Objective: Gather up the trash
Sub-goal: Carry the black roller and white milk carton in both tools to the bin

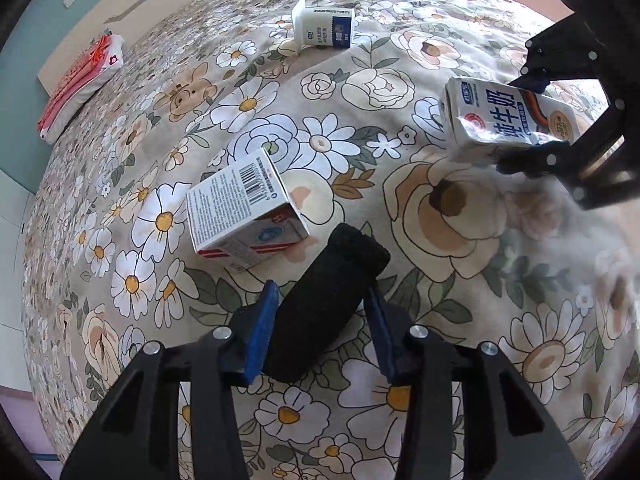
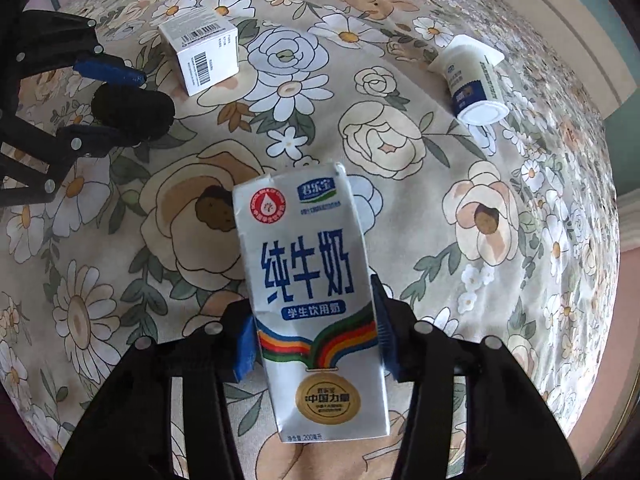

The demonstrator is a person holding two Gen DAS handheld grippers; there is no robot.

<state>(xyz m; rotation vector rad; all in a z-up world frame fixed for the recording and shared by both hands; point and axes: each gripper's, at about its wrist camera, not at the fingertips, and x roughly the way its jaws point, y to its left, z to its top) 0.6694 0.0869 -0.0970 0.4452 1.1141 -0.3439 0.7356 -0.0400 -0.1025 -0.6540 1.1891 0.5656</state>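
Milk carton (image 2: 316,304) clamped in my right gripper (image 2: 316,344); black roll (image 1: 324,304) clenched in my left gripper (image 1: 320,328). Pickup done; next, a bin, none visible.

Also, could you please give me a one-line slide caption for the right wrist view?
Right gripper holds a white milk carton above the floral bedspread; left gripper grips a black foam cylinder.

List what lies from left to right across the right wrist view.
Left gripper holding a black roll → white barcode box → milk carton in the right gripper → tipped yogurt cup, all over the floral bedspread.
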